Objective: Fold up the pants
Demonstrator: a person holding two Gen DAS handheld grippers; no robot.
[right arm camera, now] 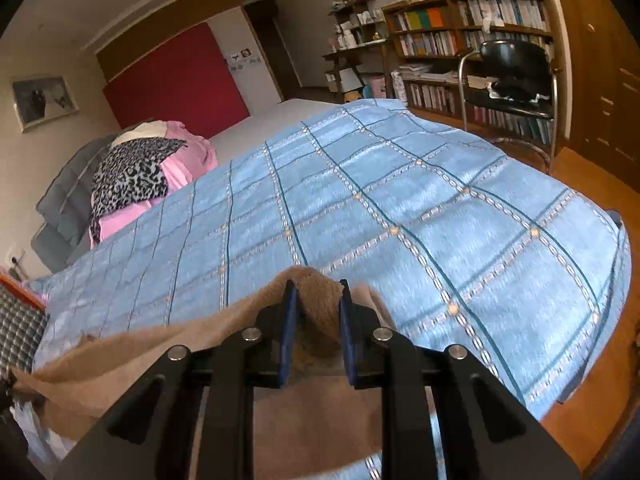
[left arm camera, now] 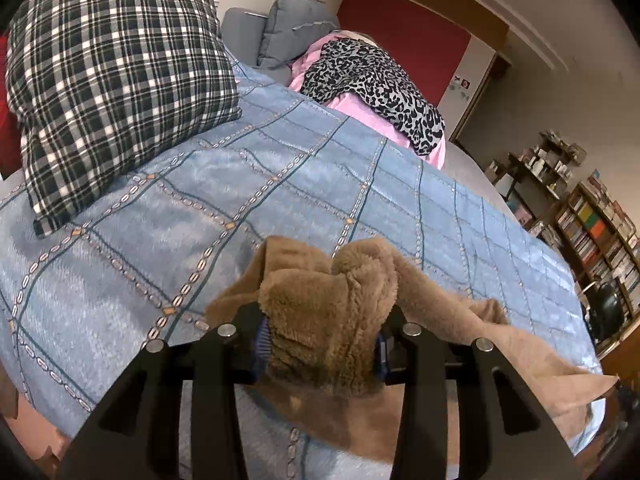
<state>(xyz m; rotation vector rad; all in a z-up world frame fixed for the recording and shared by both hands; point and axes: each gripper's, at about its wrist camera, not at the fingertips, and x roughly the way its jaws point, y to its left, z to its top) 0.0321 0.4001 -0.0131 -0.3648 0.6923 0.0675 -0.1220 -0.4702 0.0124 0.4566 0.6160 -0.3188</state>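
1. Left gripper (left arm camera: 320, 336), low in the centre of the left wrist view, is clenched on a thick bunch of the brown fleece pants (left arm camera: 320, 312); the fuzzy fabric fills the gap between its blue-padded fingers (left arm camera: 262, 340).
2. Right gripper (right arm camera: 318, 320), low in the centre of the right wrist view, grasps another fold of the pants (right arm camera: 316, 308) between its blue pads (right arm camera: 289, 328).
3. From each grip the tan cloth trails away: toward the lower right of the left view, and toward the lower left of the right view, lying over the near edge of the blue checked bedspread (right arm camera: 360, 208).
4. A dark plaid pillow (left arm camera: 116, 84) sits in the upper left of the left view.
5. A leopard-print cloth (left arm camera: 376, 88) lies on a pink garment (left arm camera: 352, 108) at upper centre.
6. In the right view's upper right stand a bookshelf (right arm camera: 472, 24) and a black chair (right arm camera: 512, 80).
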